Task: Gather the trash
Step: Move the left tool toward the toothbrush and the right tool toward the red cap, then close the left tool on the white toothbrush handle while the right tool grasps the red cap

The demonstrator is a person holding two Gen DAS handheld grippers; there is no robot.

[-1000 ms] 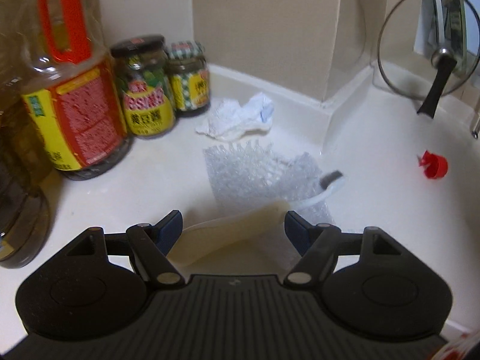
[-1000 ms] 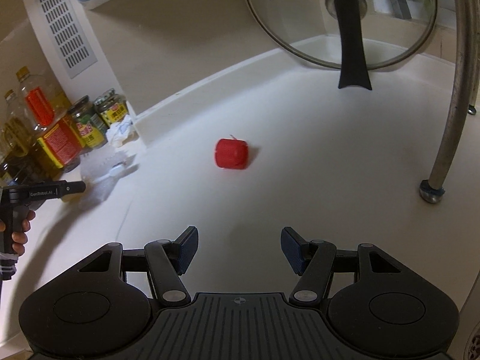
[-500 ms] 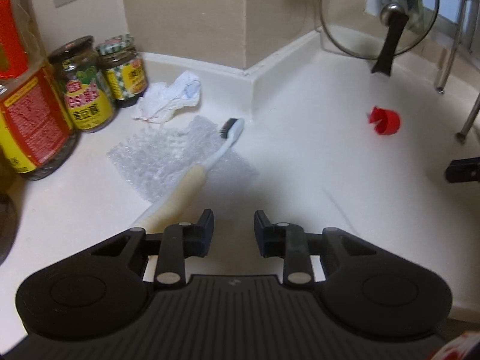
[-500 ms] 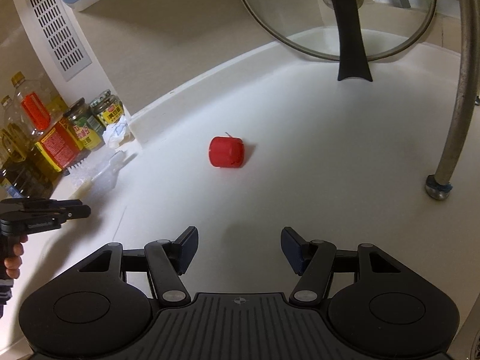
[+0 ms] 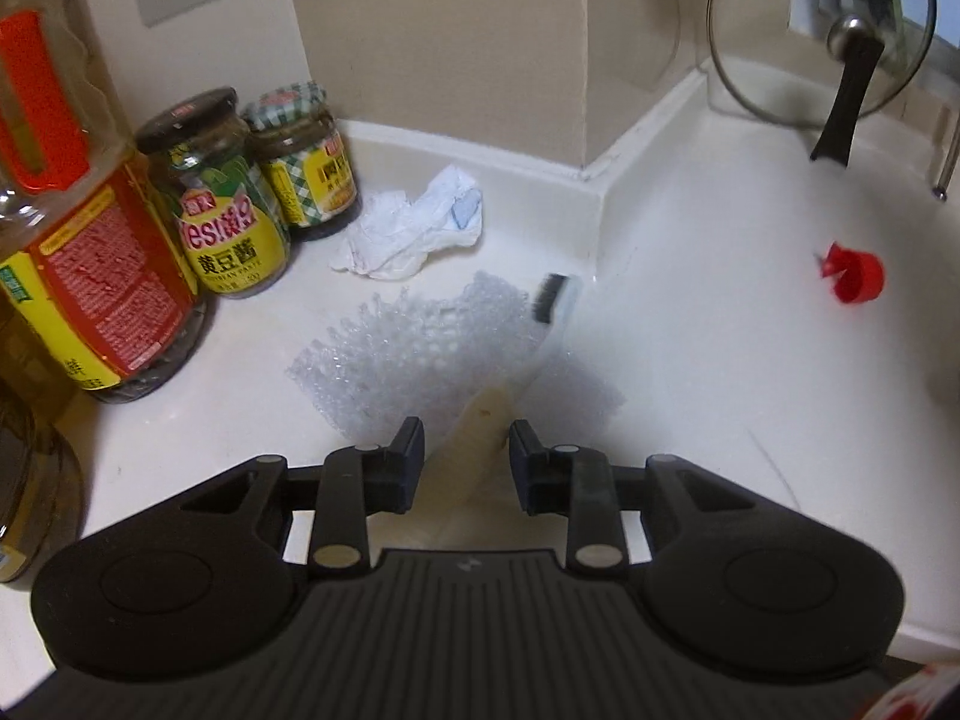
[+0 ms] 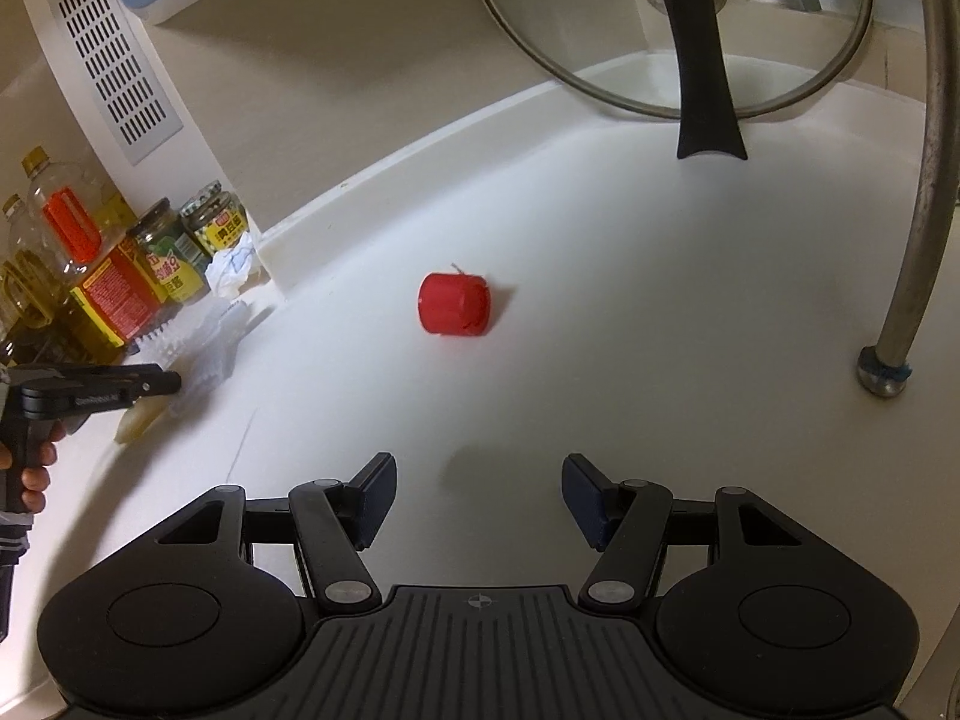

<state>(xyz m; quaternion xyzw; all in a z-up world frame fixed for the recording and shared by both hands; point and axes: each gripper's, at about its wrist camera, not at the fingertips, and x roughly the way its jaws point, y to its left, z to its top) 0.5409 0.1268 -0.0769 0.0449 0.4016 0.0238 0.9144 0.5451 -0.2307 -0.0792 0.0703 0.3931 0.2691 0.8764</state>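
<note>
The left hand-held gripper (image 5: 467, 441) is closing narrowly around the toothbrush (image 5: 510, 384) handle lying on bubble wrap (image 5: 420, 354), though actual contact is unclear. The right hand-held gripper (image 6: 478, 495) is hovering open, with the red cap (image 6: 454, 304) lying well ahead on the table (image 6: 660, 330).

The sheet of bubble wrap (image 5: 450, 354) is lying on the desk (image 5: 690, 360), and everything else is sitting around it. A toothbrush (image 5: 540, 324) is lying across its right part, handle reaching back between the left tongs (image 5: 467, 456). Just behind the wrap a crumpled tissue (image 5: 414, 228) is resting; to its left two jars (image 5: 228, 198) and an oil bottle (image 5: 78, 240) are standing. Well to its right a bottle cap (image 5: 855, 276) is lying, and a pot lid (image 5: 822, 30) is leaning far behind.
</note>
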